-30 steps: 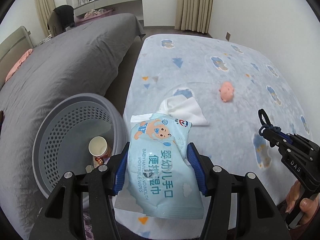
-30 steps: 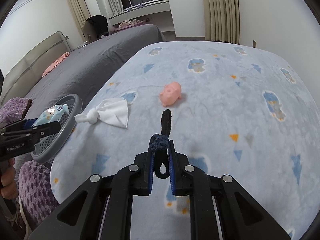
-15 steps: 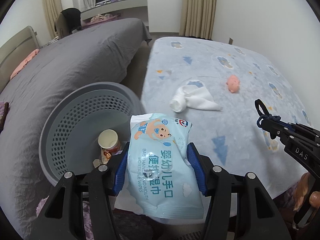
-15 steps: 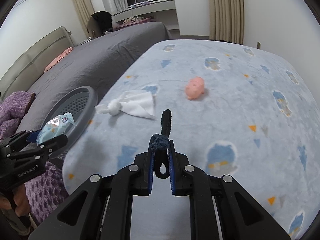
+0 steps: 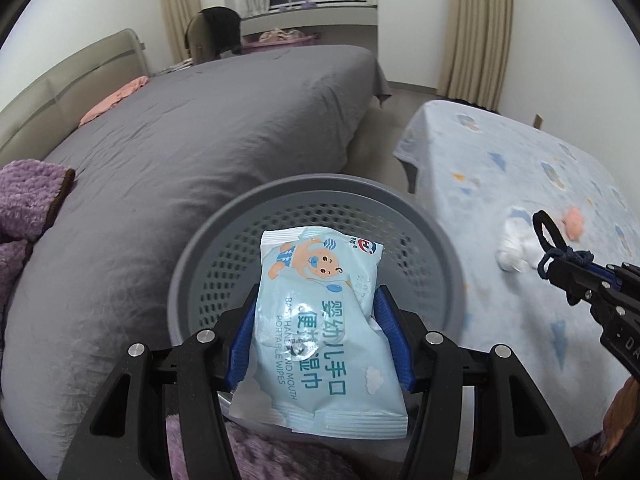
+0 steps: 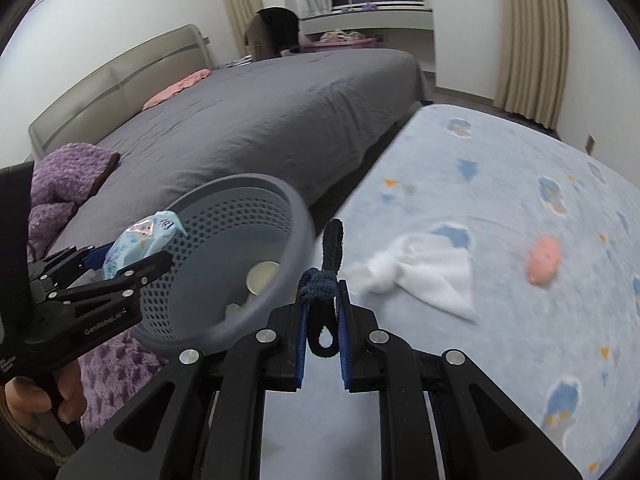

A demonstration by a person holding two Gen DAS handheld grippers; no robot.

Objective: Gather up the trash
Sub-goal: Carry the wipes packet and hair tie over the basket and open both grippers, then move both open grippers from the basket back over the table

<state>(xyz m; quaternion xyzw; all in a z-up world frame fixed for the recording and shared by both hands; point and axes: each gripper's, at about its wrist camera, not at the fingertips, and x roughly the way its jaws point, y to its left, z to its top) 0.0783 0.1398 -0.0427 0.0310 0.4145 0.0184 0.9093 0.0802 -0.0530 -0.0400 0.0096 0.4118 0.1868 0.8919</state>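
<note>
My left gripper [image 5: 316, 304] is shut on a light blue pack of baby wipes [image 5: 320, 312], which hangs over the open top of a grey perforated basket [image 5: 444, 248]. From the right wrist view the same pack [image 6: 140, 240] sits at the basket's near rim [image 6: 296, 216], held by the left gripper [image 6: 132, 260]. A paper cup [image 6: 262, 276] lies inside the basket. My right gripper [image 6: 322, 300] is shut on a dark hair tie [image 6: 330, 256], just right of the basket; it also shows in the left wrist view [image 5: 560, 264].
A blue patterned blanket [image 6: 500, 208] covers the low bed on the right, with a white cloth [image 6: 428, 276] and a pink toy pig [image 6: 544, 260] on it. A grey bed [image 5: 200, 120] lies behind the basket. Purple fabric [image 6: 68, 176] sits at the left.
Both grippers have swung left, away from the patterned blanket. The wipes pack now hangs over the basket, and the hair tie has come up beside the basket's rim.
</note>
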